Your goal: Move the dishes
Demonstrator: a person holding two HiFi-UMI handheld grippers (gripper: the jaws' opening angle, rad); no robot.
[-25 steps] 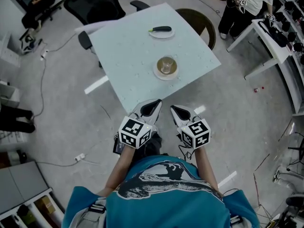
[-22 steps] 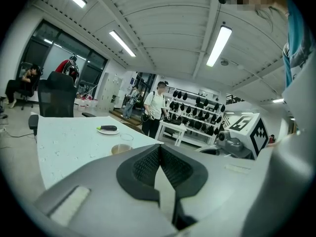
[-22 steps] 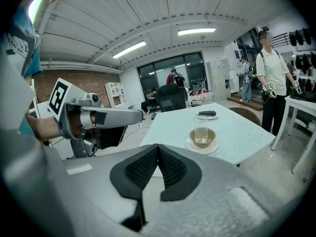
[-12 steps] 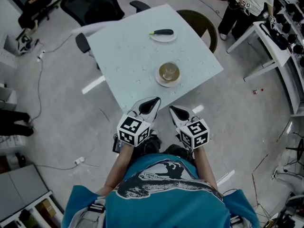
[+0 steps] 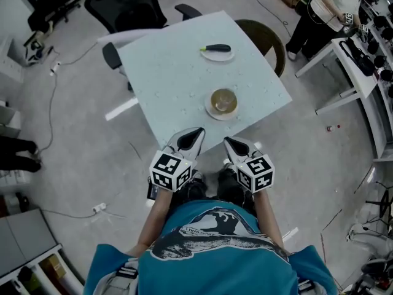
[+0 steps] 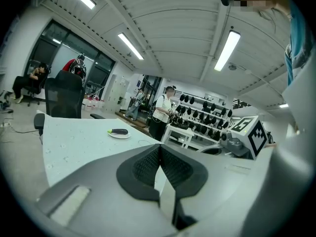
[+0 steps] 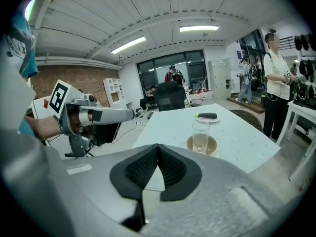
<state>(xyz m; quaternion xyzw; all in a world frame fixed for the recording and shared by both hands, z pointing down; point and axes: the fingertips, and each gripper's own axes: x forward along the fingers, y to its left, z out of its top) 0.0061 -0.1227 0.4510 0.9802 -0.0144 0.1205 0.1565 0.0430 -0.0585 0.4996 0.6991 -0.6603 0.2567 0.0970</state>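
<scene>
Both empty, jaws together: left tool [image 5: 198, 131], right tool [image 5: 226, 140]; glass [image 5: 223, 99] on saucer [image 5: 209, 109] ahead, perhaps aubergine [image 5: 216, 48] beyond.

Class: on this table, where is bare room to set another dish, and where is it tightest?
The table is bare across its whole left half, toward the office chair. Tightest is the right side, where the saucer under the glass and the eggplant plate sit.

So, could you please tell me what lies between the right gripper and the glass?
Only bare table: the head view shows nothing between the right gripper and the glass on its plate.
</scene>
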